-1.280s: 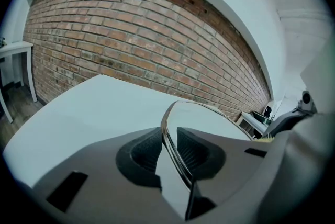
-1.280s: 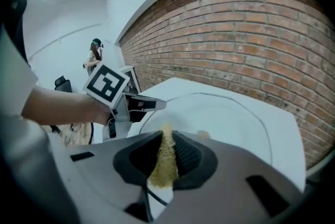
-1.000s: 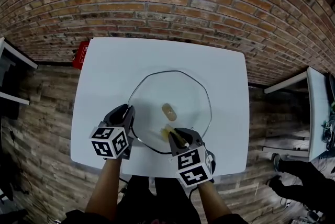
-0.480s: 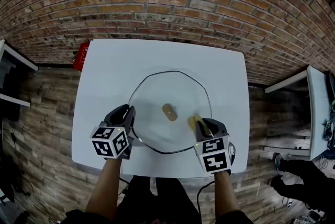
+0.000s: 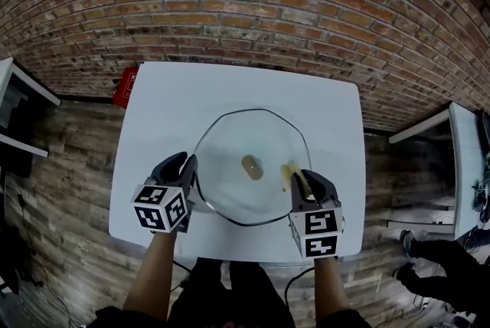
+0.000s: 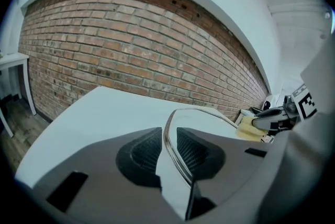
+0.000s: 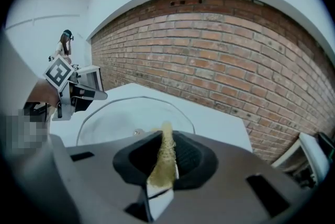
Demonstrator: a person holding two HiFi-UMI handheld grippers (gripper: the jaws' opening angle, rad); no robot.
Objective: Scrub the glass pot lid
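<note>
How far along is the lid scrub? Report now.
Done: left gripper clamps the lid by its rim, steadying it. In hand: right gripper holds the sponge at the lid's right side, near the knob. Left: cannot tell how much glass is scrubbed; no suds show.

Lid (image 5: 233, 139): clear glossy glass, thin metal rim. Sponge (image 5: 292, 173): yellow, rough, porous. Worktop (image 5: 164, 116): white, smooth, matt. Wall (image 5: 230, 4): rough brick. Floor (image 5: 69, 165): wood planks.

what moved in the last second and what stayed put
The right gripper, shut on the sponge, swept from the near edge of the lid round to its right side. The left gripper kept its grip on the lid's left rim, and the lid stayed flat on the table.
</note>
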